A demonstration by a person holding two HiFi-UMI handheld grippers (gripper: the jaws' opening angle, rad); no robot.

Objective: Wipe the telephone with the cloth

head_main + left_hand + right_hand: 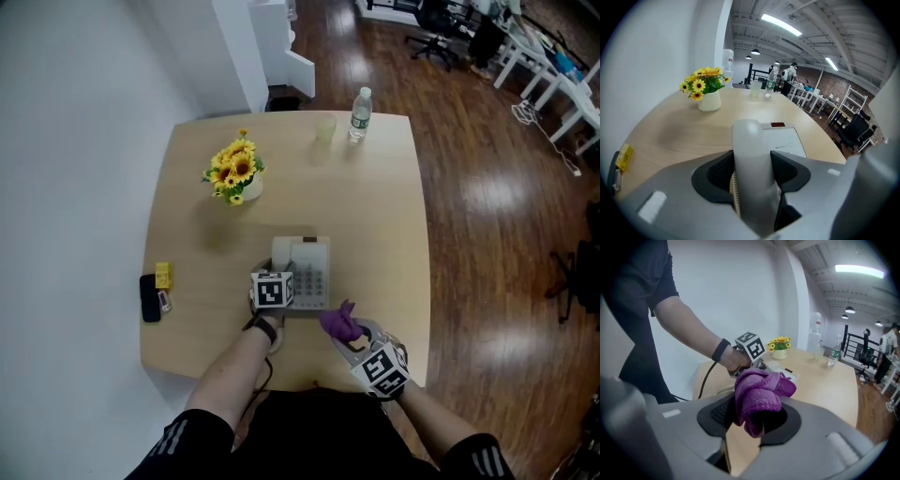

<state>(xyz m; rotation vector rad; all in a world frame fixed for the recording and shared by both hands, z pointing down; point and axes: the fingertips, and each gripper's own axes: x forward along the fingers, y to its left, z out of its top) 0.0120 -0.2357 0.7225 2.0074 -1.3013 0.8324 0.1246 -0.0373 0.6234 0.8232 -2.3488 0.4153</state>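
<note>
Two grippers, both occupied. The left gripper (752, 174) is clamped across the handset (749, 145), a smooth, rigid bar of grey plastic, judged light and slippery; mid-length is the sound hold. The telephone (310, 270) sits near the front edge of the pale wooden table (375, 206). The right gripper (751, 414), just beside it, pinches a bunched purple cloth (761, 390), which looks soft, napped and limp.
</note>
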